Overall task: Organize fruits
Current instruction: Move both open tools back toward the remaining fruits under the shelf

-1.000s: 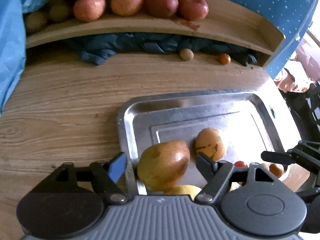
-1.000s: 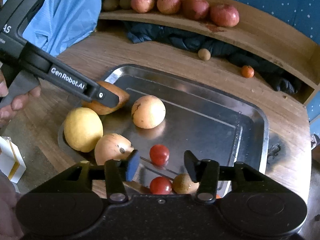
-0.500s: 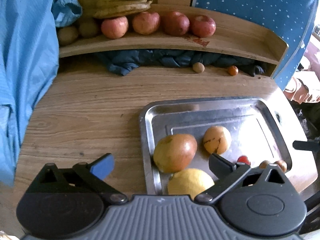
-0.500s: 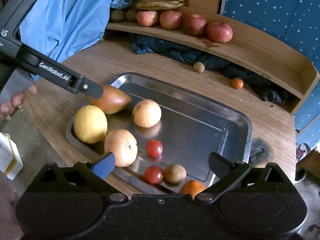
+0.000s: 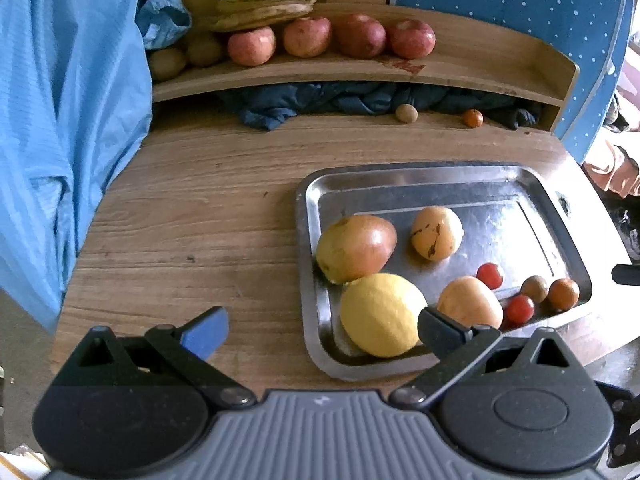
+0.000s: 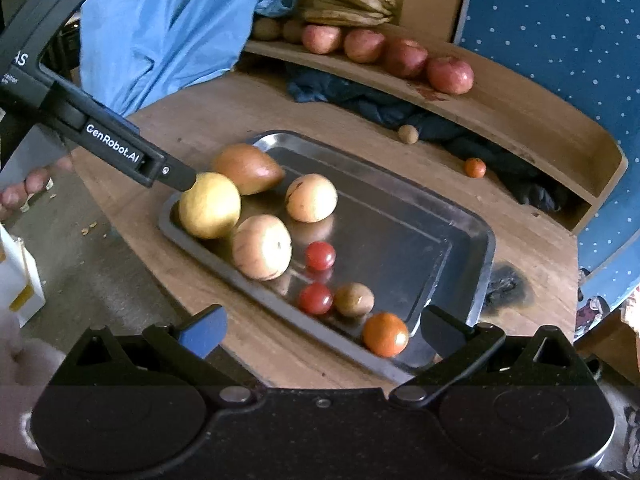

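Fruits lie in a metal tray (image 5: 308, 240) on the wooden bench (image 5: 192, 208). In the left wrist view a mango (image 5: 356, 248) sits at the tray's near-left part with a yellow lemon (image 5: 380, 314) touching it in front, a spotted round fruit (image 5: 436, 232) beside the mango, a pale apple (image 5: 468, 300), two cherry tomatoes (image 5: 490, 275), a small brown fruit (image 5: 534, 288) and a small orange (image 5: 563, 294). The left gripper (image 5: 320, 330) has just spread its fingers as wide as they go and grips nothing; one finger stands over bare bench, the other in front of the lemon. Behind, red apples (image 5: 332, 36) and bananas (image 5: 264, 0) rest on a shelf (image 5: 460, 76).

In the right wrist view the same tray (image 6: 460, 248) lies slantwise, the orange (image 6: 386, 334) at its near rim. The right gripper (image 6: 320, 330) has likewise just spread wide, empty, above that rim. The left tool's arm reaches in from the left, its tip at the lemon (image 6: 210, 210); whether it touches I cannot tell
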Tool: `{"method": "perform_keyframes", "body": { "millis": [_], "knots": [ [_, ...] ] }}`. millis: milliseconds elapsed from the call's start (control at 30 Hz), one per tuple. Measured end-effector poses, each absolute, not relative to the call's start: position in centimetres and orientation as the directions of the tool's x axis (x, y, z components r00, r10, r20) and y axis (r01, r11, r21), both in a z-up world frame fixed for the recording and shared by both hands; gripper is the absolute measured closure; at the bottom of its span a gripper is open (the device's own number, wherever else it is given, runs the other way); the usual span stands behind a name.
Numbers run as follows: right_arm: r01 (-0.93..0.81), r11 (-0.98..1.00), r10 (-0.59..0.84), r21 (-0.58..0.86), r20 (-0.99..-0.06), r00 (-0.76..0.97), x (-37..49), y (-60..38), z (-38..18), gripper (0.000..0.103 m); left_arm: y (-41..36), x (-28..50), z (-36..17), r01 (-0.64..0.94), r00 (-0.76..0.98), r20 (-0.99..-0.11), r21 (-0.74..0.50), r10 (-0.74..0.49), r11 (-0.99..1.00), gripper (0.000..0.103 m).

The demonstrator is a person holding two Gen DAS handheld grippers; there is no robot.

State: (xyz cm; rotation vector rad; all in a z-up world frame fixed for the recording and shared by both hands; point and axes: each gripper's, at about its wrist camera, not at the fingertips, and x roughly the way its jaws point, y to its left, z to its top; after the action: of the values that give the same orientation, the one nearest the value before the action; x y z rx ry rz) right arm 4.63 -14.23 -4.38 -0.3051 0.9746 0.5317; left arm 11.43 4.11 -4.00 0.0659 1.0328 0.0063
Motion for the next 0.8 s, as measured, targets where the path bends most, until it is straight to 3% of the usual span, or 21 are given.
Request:
{"method": "perform_keyframes", "body": {
  "millis": [433, 800],
  "knots": [
    [-0.579, 0.814, 0.217, -0.053, -0.896, 0.387, 5.8, -13.3, -4.4, 0.001, 3.9, 11.2, -3.4, 0.098, 0.501, -0.864, 0.118, 0.054, 0.988, 0.000],
    [-0.438, 0.894, 0.090, -0.090, -0.923, 0.374, 10.3, -14.4, -4.8, 0.001, 3.5, 16.4, -4.2, 0.241, 0.487, -0.873, 0.107, -0.025, 0.965, 0.000]
  ]
}}
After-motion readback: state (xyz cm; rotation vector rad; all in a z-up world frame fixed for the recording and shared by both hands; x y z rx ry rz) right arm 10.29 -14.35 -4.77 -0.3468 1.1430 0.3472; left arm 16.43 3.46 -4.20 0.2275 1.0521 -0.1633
